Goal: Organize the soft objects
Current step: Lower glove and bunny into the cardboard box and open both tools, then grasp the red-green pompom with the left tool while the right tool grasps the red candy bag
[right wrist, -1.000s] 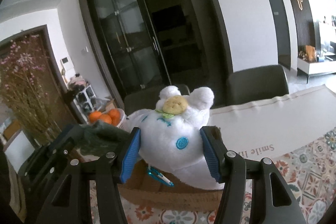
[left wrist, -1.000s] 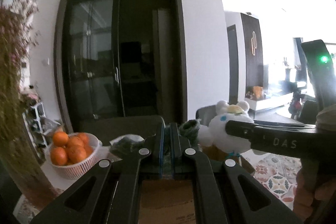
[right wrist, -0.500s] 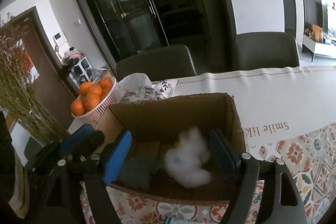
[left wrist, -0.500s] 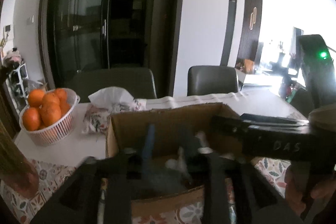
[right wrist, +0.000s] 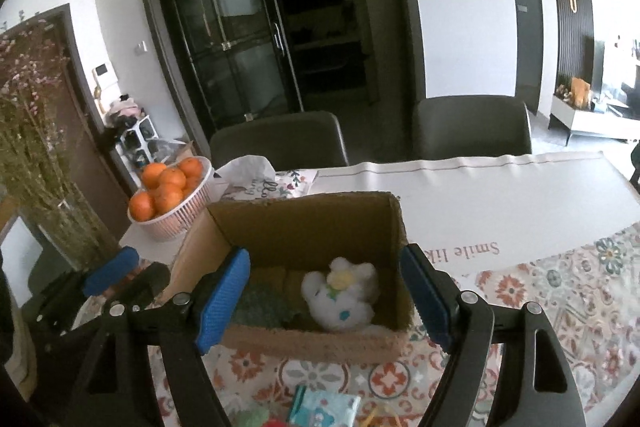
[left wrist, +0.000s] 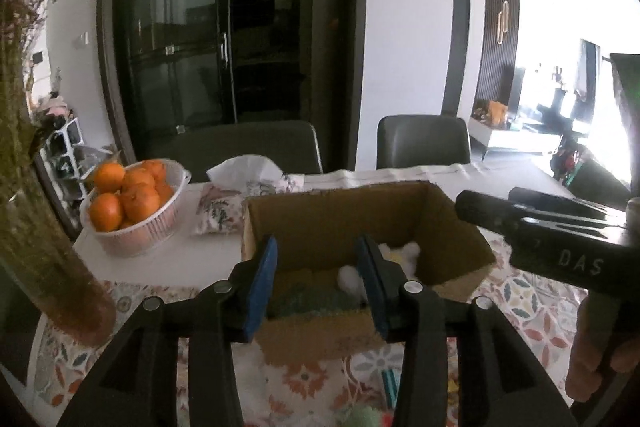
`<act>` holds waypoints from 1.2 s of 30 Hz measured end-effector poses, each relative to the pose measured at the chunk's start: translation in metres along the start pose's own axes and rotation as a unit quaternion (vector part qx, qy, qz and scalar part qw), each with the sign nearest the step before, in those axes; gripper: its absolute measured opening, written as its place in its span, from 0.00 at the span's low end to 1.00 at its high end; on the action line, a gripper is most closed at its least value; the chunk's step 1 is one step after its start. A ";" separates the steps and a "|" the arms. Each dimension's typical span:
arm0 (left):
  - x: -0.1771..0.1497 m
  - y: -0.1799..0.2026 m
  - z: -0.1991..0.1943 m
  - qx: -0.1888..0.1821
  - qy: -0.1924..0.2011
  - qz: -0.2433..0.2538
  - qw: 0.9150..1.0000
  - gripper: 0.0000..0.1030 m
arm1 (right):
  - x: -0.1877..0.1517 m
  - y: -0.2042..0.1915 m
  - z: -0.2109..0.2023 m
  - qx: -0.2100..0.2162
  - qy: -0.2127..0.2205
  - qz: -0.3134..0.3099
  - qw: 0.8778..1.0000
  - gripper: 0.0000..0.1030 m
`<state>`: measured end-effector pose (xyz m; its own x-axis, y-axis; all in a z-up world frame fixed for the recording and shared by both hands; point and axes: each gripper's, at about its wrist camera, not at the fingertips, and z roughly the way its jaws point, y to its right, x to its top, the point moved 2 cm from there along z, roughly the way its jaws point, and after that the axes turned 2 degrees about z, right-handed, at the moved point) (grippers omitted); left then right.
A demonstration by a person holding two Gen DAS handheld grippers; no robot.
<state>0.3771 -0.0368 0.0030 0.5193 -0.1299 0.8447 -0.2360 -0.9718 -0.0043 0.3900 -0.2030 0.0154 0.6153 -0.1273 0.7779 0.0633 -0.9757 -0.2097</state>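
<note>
Both the left gripper (left wrist: 316,275) and right gripper (right wrist: 324,301) hang wide open and empty over the near edge of the cardboard box (right wrist: 304,223), where the white plush toy (right wrist: 342,293) lies beside a dark green soft thing (right wrist: 260,303), oranges basket (right wrist: 172,195) beyond on the worktop (right wrist: 500,195).

Your white table (right wrist: 500,195) carries a patterned floral mat (right wrist: 568,291) at its near side, with an open cardboard box (right wrist: 304,223) standing on it. Behind the box, to its left, you see a white basket of oranges (right wrist: 170,205) and a floral tissue pack (right wrist: 262,183). A glass vase of dried flowers (left wrist: 44,247) stands at the left edge.
</note>
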 end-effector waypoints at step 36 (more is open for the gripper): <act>-0.054 0.045 -0.065 -0.026 -0.170 0.069 0.983 0.64 | -0.079 0.011 -0.043 -0.056 -0.221 -0.095 0.969 0.76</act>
<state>0.2852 -0.0610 -0.0080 0.7224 -0.3258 0.6098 -0.3598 -0.9303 -0.0708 0.3087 -0.2110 -0.0230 0.8789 0.1200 0.4617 0.1366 -0.9906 -0.0026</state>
